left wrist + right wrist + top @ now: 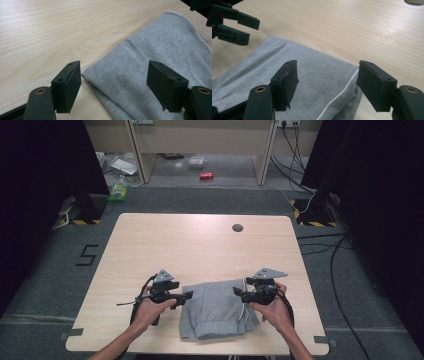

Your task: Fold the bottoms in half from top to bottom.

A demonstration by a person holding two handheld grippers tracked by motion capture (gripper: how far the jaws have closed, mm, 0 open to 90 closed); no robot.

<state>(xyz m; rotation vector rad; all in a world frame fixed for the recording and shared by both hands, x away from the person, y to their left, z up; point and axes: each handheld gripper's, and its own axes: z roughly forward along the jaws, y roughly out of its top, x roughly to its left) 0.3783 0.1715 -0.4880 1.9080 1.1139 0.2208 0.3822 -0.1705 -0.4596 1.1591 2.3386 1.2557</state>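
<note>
Each hand grips a black tool: the left tool [187, 295] and the right tool [236, 291] both carry a grey three-cornered plate on top, at 12 o'clock of the body. Black cable loops trail from each toward the forearms, which are bare, with no sleeves. Up close, the blocky matte-black pads [71, 83] show small screw holes, and brass-coloured bushings sit at the jaw pivots.

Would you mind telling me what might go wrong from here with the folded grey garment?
1. The folded grey garment lies near the table's front edge; a tug toward the person might drag it off.
2. The left gripper and right gripper stand open at opposite sides; a grab might catch only the top layer and undo the fold.
3. The white drawstring near the right gripper could snag.
</note>
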